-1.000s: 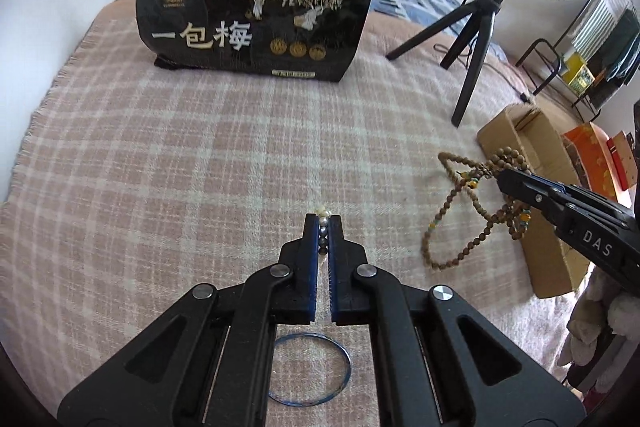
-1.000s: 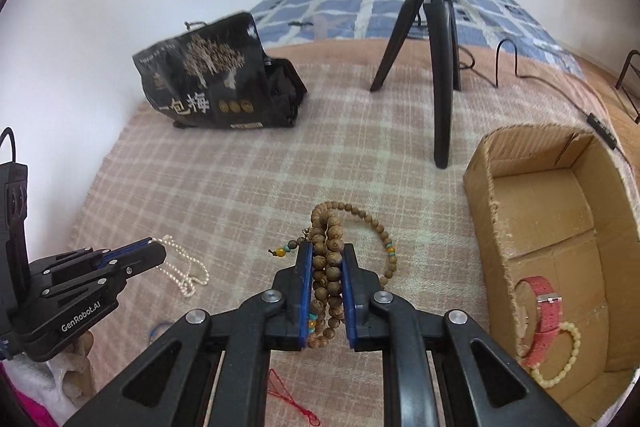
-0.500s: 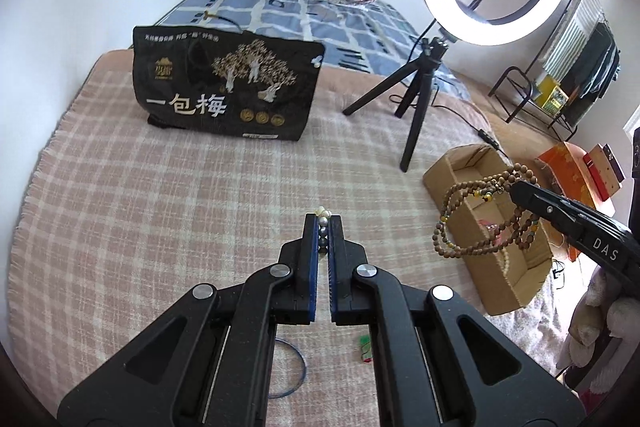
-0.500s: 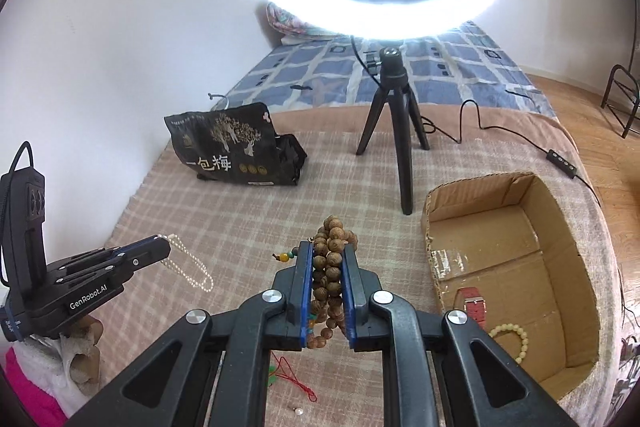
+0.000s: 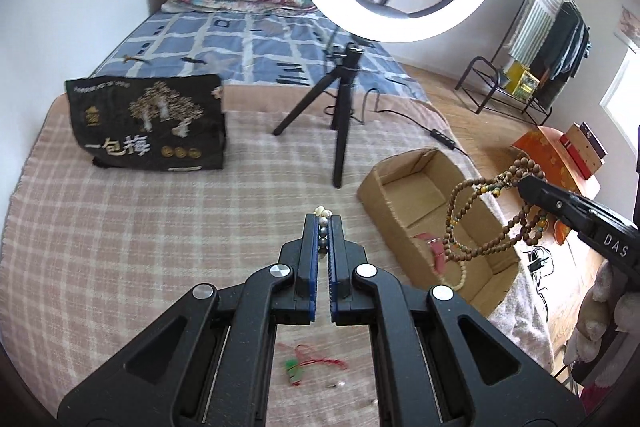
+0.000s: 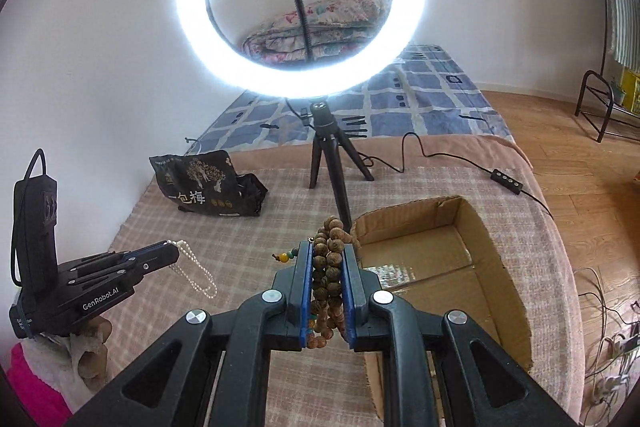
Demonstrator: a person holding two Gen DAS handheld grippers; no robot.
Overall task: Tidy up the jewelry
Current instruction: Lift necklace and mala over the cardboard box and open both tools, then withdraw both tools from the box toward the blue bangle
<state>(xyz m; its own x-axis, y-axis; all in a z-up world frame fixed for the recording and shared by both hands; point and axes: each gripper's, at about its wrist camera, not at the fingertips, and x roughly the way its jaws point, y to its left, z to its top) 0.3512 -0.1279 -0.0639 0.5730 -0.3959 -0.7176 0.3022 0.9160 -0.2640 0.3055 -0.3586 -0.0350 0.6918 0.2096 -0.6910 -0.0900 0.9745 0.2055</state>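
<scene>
My left gripper (image 5: pixel 323 223) is shut on a white pearl necklace (image 5: pixel 322 214), held above the plaid bed cover; in the right wrist view the gripper (image 6: pixel 176 247) has the pearl strand (image 6: pixel 198 273) dangling from it. My right gripper (image 6: pixel 329 247) is shut on a brown wooden bead necklace (image 6: pixel 330 259), raised beside the open cardboard box (image 6: pixel 460 227). In the left wrist view the right gripper (image 5: pixel 520 183) has the bead loops (image 5: pixel 476 219) hanging over the box (image 5: pixel 404 191), which holds a pink watch (image 5: pixel 434 245) and a cream bead bracelet (image 5: pixel 460 273).
A ring light on a black tripod (image 6: pixel 332 163) stands just behind the box, its cable (image 6: pixel 480 175) trailing right. A black snack bag (image 5: pixel 148 125) lies at the back left. A red string with a green charm (image 5: pixel 308 367) lies on the cover below my left gripper.
Both grippers have risen and tilted upward with their necklaces. The right gripper has carried the wooden beads over the box. The blue bangle has dropped out of the left view.
</scene>
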